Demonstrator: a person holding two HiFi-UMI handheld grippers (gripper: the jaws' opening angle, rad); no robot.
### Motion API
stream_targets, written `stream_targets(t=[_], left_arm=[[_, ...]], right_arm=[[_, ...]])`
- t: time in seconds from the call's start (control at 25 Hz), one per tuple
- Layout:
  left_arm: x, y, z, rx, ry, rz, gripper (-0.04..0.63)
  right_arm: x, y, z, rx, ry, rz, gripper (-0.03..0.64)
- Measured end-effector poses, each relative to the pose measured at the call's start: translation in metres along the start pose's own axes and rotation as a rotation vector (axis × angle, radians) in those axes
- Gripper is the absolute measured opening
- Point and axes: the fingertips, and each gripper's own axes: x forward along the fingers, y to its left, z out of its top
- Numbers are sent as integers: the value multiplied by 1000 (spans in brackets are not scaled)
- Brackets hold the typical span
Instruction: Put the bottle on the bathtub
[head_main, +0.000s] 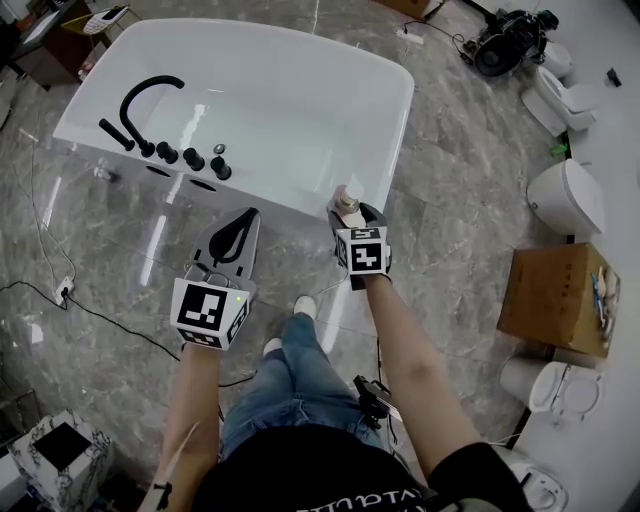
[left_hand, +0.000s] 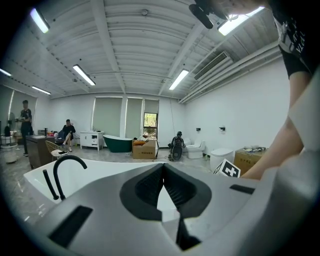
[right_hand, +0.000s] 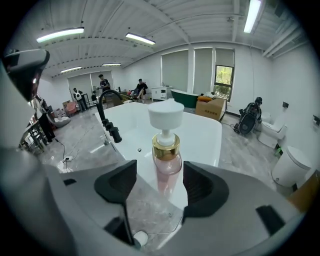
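Grey marble floor (head_main: 460, 180), glossy and veined, under everything. At far left, a black cable (head_main: 110, 320) lying across it. Next, a white tub (head_main: 300, 110) set at a slant, with a black arched faucet (head_main: 145, 95) and a row of black knobs (head_main: 195, 158) on its left rim. Just short of the tub's near wall, the left gripper (head_main: 248, 215), tips pressed together and nothing between them. In the left gripper view, ribbed pads (left_hand: 150, 187) meeting at the point, with only the tub's white showing through the gap lower down. Between the two forearms, blue jeans (head_main: 290, 380) and a white shoe (head_main: 305, 305). Just right of that, the right gripper (head_main: 352, 215) at the tub's near right corner, jaws spread wide on either side of the bottle (head_main: 347, 203). Bottle upright at that corner's rim: clear pink body, gold collar, white pump head, plain in the right gripper view. Open space between the bottle and the pad (right_hand: 117, 182) at that view's left. Other pad just beside the bottle, contact impossible to tell. Bottle's base over the rim's near edge, resting there or not hard to tell. Further right, a cardboard box (head_main: 555, 295) on the floor, and white toilets (head_main: 565, 195) along the right side, well apart from the tub.
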Motion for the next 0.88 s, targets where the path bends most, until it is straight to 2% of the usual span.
stream_targets(t=[0.36,0.64,0.88], left_arm=[[-61,-34,23,25,-82,-58,8],[-113,-56,42,50,-141,-106,8],[-149,-70,54,61,-182,-113,8]], right_arm=[[-104,27,15,-10,-137,-59,291],[-200,74,27,-10,-262,-36,247],[-269,105,23,-28,-344,-20,220]])
